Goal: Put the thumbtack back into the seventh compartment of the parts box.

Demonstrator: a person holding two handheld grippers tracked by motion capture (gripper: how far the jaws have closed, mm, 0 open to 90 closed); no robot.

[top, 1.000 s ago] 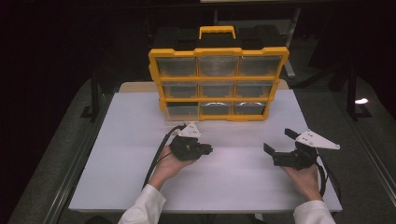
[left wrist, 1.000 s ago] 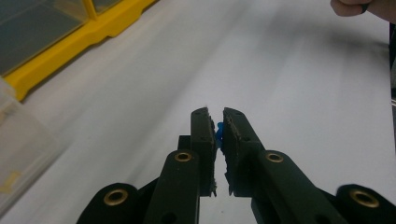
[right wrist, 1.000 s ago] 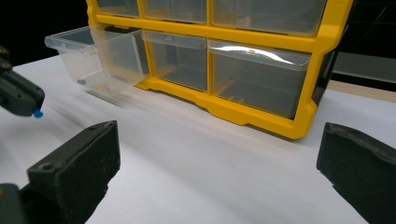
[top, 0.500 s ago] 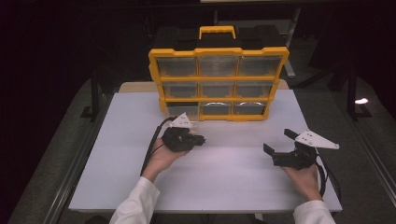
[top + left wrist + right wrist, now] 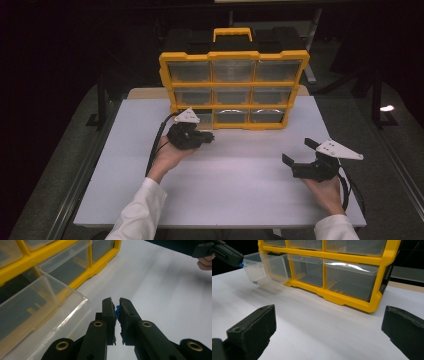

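Notably yellow organizer upright, clear drawer pulled out.

A flat white rectangular tabletop lay across the middle of the high view, its surface matt and unmarked. At its far edge a strip of pale tan board showed, just touching the white top. A thin grey metal rail ran along the tabletop's left side. Dark upright stand legs stood on either side, one at the left and one at the right. The grey floor surrounded the table, with a small bright patch of light near the right leg.
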